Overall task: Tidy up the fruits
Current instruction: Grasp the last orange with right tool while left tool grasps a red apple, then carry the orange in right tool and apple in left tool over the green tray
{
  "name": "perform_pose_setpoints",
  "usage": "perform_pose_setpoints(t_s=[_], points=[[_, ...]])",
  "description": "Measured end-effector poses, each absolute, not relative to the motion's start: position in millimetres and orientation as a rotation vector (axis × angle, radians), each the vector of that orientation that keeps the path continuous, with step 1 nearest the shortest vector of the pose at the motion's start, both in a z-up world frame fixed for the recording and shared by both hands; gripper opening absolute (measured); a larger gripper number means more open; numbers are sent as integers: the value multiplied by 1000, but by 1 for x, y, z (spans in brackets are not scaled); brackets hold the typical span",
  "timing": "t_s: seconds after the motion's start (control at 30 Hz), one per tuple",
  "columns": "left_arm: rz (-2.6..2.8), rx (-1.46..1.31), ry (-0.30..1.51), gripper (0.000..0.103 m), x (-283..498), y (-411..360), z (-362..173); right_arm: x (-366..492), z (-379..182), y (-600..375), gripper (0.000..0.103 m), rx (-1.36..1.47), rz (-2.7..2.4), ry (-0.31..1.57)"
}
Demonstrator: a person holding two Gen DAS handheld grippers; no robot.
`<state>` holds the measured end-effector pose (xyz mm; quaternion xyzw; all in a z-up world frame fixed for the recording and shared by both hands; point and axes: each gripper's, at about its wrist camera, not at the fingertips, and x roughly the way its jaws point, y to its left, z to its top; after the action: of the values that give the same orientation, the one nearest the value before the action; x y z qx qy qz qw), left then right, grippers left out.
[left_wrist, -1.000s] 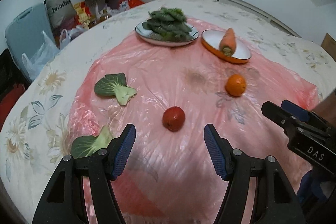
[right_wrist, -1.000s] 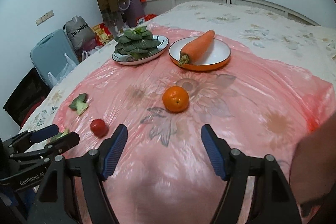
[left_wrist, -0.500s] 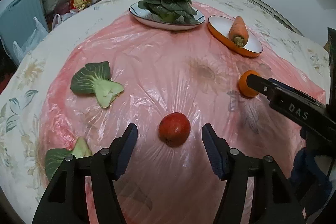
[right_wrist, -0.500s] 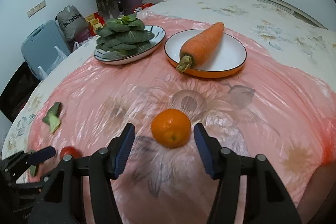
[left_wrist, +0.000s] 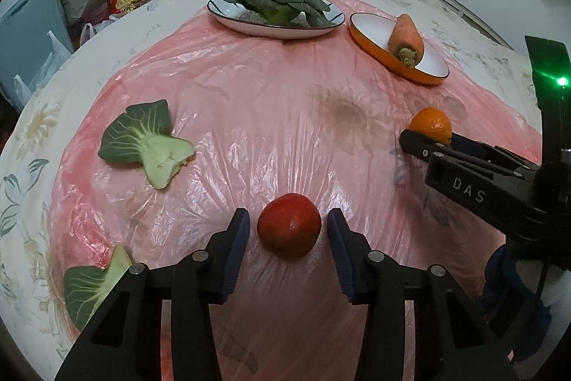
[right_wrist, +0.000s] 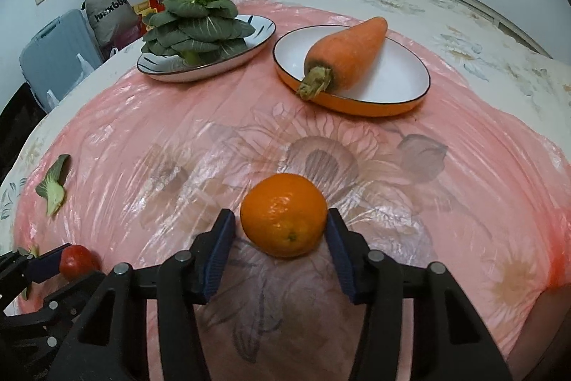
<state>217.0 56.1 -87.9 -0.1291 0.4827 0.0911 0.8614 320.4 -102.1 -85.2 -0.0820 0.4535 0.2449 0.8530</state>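
The left claw (left_wrist: 288, 226) is straddling the tomato (left_wrist: 288, 224) near the front edge of the bed (left_wrist: 35, 138), and its jaws have just been closing in; a thin gap is still showing on each side, so the claw is released, not yet gripping. A second ago the tomato was lying well ahead of the open jaws; now it is sitting right between the pads.

The right claw (right_wrist: 282, 231) is doing the same with the orange (right_wrist: 283, 215), which is resting on the pink sheet (right_wrist: 178, 138) toward the bed's right side. Its jaws have also just been narrowing. The right pad is looking as if it is touching the peel, while the left pad is standing just clear, so this claw is not yet clenched either. Earlier the orange was lying farther off, beyond the fingertips.

Both fruits are still lying on the sheet. Toward the far edge, the orange plate (right_wrist: 399, 102) is carrying a carrot (right_wrist: 346, 54) and the other plate (right_wrist: 260, 34) is holding stacked greens (right_wrist: 196, 24); two loose leaves are lying near the left edge.

Both pickups seem about to complete: the closing probably needs only to finish before lifting.
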Motion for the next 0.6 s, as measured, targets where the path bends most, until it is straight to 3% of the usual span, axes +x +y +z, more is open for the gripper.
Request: perform_pose_setpoints(t_s=[0.07, 0.23, 0.6], points=[[183, -274, 1030, 35, 219, 57, -90, 321, -85, -103, 77, -172, 515, 953], [168, -303, 1041, 29, 217, 62, -92, 323, -88, -106, 76, -154, 523, 962], [115, -361, 1009, 29, 212, 85, -88, 329, -83, -118, 75, -56, 543, 978]])
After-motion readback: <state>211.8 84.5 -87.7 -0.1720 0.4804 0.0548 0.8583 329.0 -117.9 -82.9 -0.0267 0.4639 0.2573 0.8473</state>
